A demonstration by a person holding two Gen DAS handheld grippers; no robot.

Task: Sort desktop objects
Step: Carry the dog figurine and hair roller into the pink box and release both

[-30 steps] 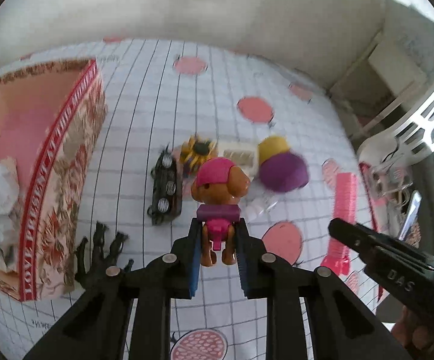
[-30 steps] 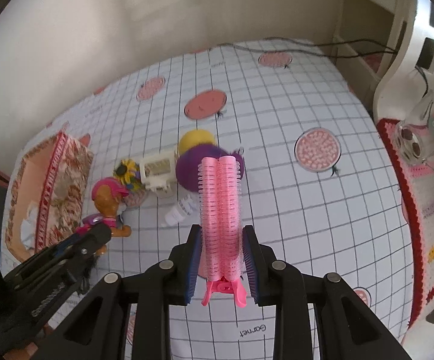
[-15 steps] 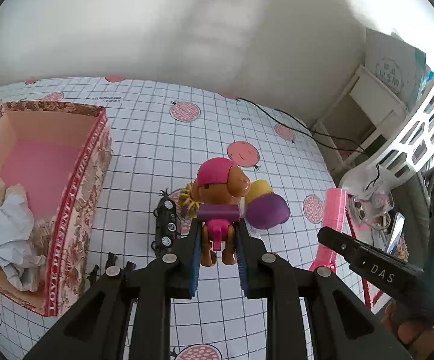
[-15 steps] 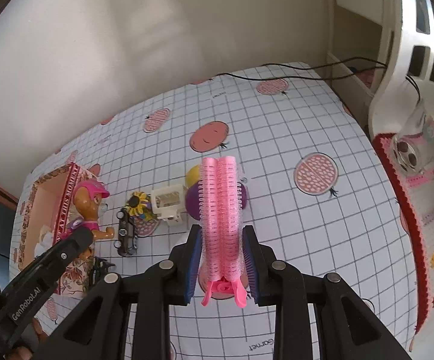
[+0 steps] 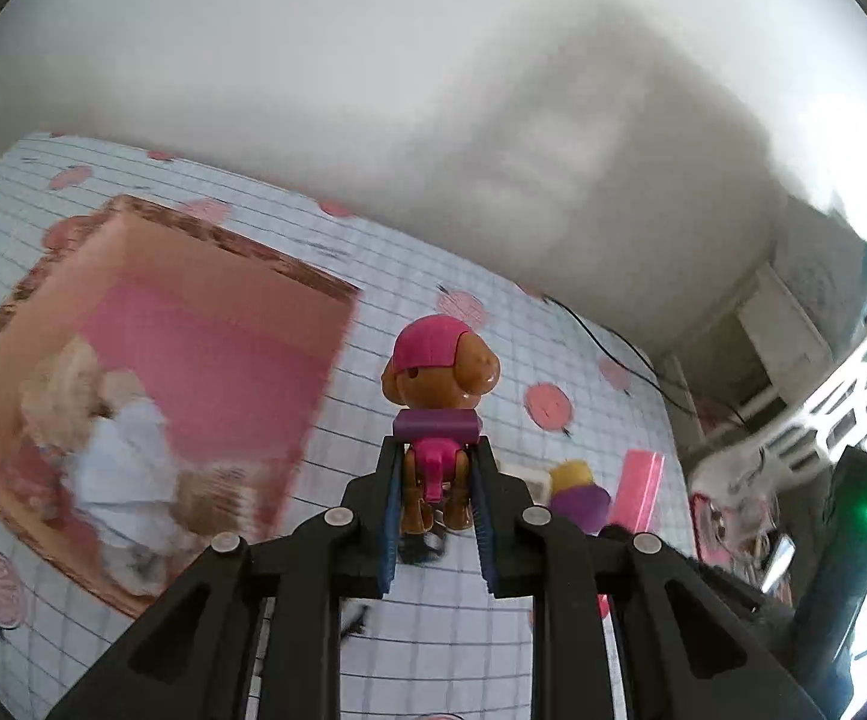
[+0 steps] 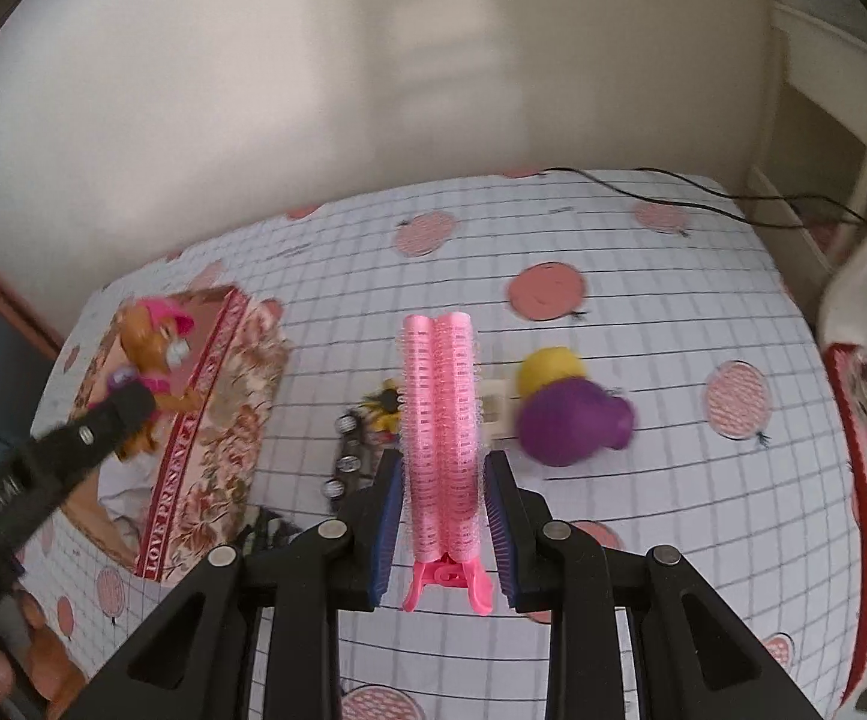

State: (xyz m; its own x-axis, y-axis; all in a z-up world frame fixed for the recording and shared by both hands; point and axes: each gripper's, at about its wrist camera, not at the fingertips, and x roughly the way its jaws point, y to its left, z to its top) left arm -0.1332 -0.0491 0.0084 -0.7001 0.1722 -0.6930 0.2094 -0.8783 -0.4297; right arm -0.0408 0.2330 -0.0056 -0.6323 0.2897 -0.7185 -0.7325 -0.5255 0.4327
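Left gripper [image 5: 436, 483] clamps narrowly on one toy dog [image 5: 436, 396]. Right gripper [image 6: 442, 516] clamps narrowly on one pink hair roller [image 6: 440, 420]. One box [image 6: 193, 420] on the table.

You have two hand-held grippers: the left hand-held gripper [image 5: 436, 516] and the right hand-held gripper [image 6: 442, 516]. You can count one dog figure [image 5: 438, 384] with a pink cap, and one pink hair roller clip [image 6: 441, 420] made of two rollers side by side. On the tabletop [image 6: 643, 480] there is one patterned box [image 6: 211, 420], and in it one white crumpled piece [image 5: 127, 450]. You see one purple and yellow toy [image 6: 571, 414], one small white block [image 6: 495, 408], one yellow flower piece [image 6: 386, 411] and one dark toy car [image 6: 346, 462]. One black cable [image 6: 703, 192] lies at the far edge. The pink round prints on the cloth are many; some are cut off, so you cannot count them exactly.
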